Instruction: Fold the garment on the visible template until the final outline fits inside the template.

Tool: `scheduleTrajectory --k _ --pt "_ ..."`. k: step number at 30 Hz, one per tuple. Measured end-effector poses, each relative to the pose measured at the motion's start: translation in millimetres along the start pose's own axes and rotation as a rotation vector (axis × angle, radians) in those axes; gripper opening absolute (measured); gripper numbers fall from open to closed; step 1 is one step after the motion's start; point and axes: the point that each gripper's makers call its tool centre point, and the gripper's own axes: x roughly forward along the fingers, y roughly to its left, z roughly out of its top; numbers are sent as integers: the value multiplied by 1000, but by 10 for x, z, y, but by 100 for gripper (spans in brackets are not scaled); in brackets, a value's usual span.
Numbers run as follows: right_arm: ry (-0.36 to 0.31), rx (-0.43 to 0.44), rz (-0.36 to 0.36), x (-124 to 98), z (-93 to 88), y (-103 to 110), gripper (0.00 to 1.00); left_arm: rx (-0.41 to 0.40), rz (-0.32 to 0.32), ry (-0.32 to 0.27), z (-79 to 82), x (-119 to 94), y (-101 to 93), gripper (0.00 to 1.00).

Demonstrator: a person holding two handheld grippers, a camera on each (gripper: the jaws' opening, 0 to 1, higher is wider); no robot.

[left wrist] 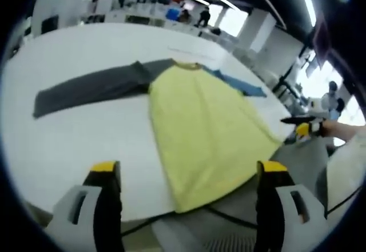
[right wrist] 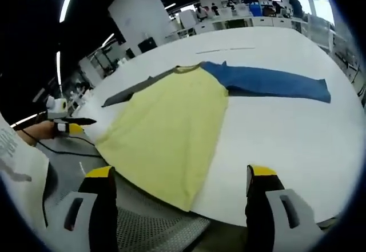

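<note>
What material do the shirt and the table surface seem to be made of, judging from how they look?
The shirt looks like soft knit fabric, probably cotton jersey: matte, lying limp and flat, with slight wrinkles in the yellow body. Its blue sleeve and grey sleeve have the same dull finish. The table appears to be a hard, smooth white surface, perhaps laminate or a coated board; it shows a faint sheen, so I cannot tell which.

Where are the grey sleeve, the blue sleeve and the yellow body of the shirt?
grey sleeve [left wrist: 91, 87], left gripper view, mid-sleeve.
blue sleeve [right wrist: 274, 82], right gripper view, mid-sleeve.
yellow body [right wrist: 166, 129], right gripper view, centre of the front panel.
</note>
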Motion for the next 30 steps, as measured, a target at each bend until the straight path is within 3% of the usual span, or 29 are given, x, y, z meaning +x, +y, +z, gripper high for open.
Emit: scheduleTrajectory --k 17,30 --pt "0 20 -5 39 47 -59 93 13 -5 -18 72 0 -18 96" --pt "-29 22 -19 47 129 -103 91 20 -20 8 44 38 -82 95"
